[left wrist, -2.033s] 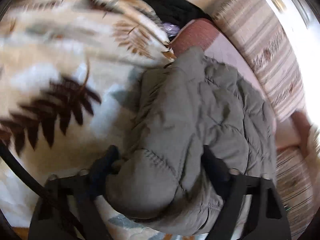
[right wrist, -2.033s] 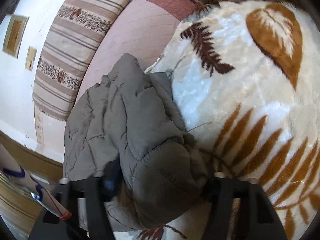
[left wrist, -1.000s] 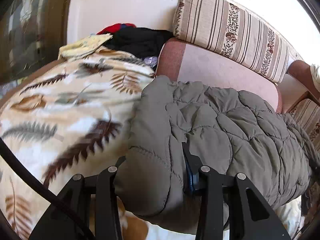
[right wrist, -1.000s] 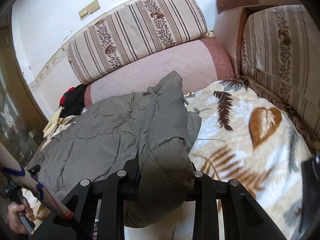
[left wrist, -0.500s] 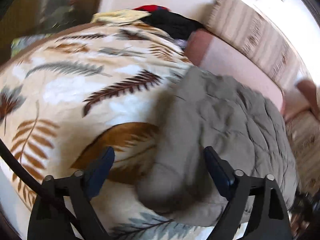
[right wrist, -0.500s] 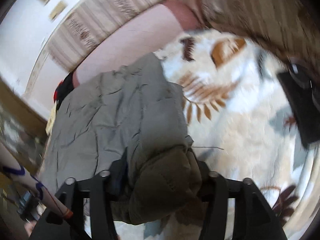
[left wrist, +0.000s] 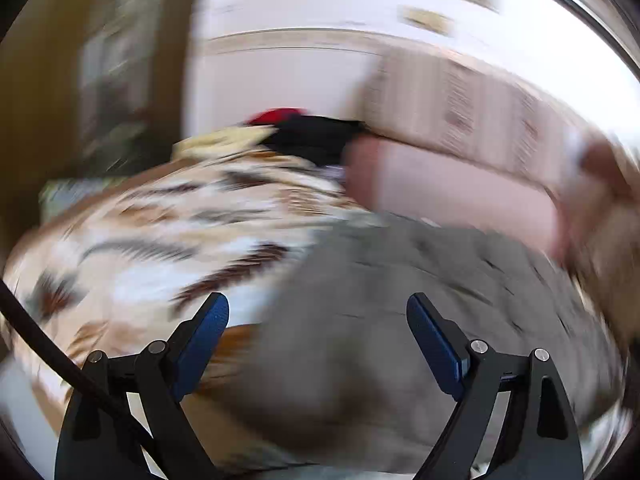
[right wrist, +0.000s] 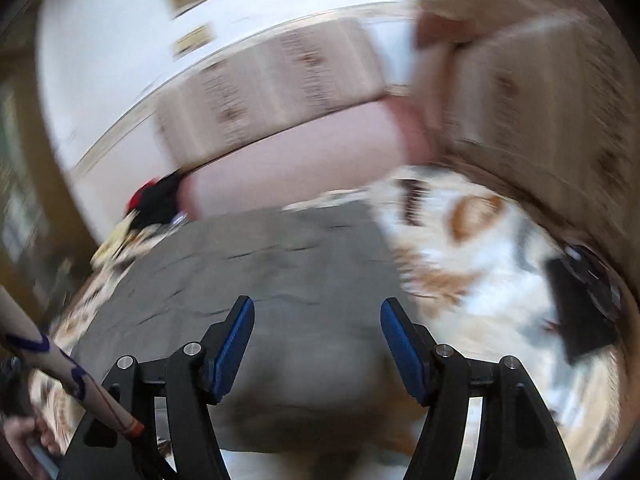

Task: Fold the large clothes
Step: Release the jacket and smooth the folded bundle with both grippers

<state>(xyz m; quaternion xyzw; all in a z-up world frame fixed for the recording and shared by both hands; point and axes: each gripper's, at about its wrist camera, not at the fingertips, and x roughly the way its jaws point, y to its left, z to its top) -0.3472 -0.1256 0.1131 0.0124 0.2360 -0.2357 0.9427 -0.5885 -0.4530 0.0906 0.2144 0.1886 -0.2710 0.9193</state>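
Since a second ago both the left gripper (left wrist: 318, 332) and right gripper (right wrist: 316, 336) let go, jaws wide and empty, jacket (right wrist: 264, 264) folded mid-blanket (right wrist: 480, 272); we regrip only once motion settles.

my left gripper (left wrist: 318, 320) is spread wide with nothing between its blue pads (left wrist: 208, 322). the grey quilted jacket (left wrist: 400, 320) lies blurred just past them on the leaf-print blanket (left wrist: 160, 248). beyond the jacket sits the pink sofa seat (left wrist: 460, 192), with a striped cushion (left wrist: 460, 104) above it. left of that seat lies a dark and red clothes pile (left wrist: 308, 132).
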